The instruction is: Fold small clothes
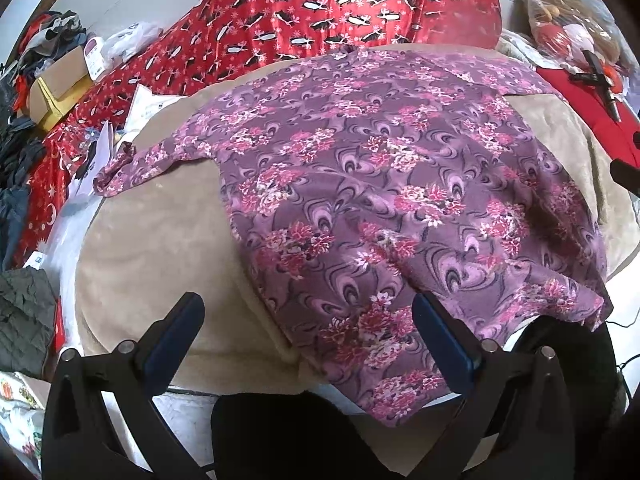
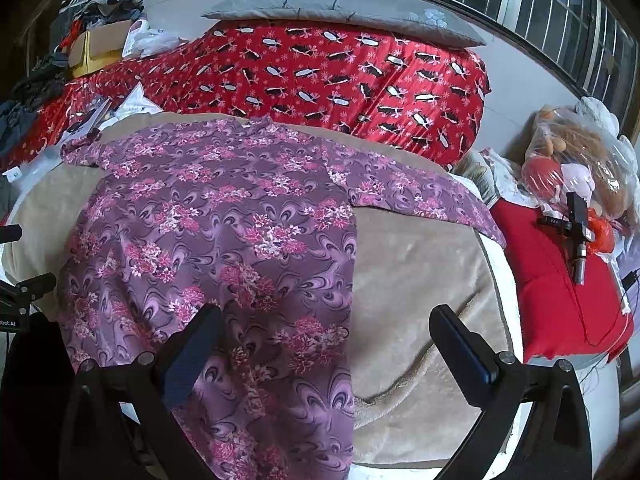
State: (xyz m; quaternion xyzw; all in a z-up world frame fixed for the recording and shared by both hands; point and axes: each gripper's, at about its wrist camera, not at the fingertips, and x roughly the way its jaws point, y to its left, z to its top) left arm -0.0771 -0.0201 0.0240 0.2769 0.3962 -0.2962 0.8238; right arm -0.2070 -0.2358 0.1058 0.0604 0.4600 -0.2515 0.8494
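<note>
A purple top with pink flowers [image 1: 380, 200] lies spread flat on a beige plush blanket [image 1: 160, 248], sleeves out to both sides; it also shows in the right wrist view [image 2: 224, 232]. Its hem hangs over the near edge. My left gripper [image 1: 308, 308] is open and empty above the hem's left part. My right gripper [image 2: 326, 320] is open and empty above the hem's right edge, over the beige blanket [image 2: 420, 280].
A red patterned quilt [image 2: 340, 76] lies behind the top, with a grey pillow [image 2: 340, 8] on it. A cardboard box [image 1: 60, 84] and clothes pile sit far left. A red cushion [image 2: 556, 292] with a black tool [image 2: 578, 232] and a bagged toy [image 2: 580, 156] sit right.
</note>
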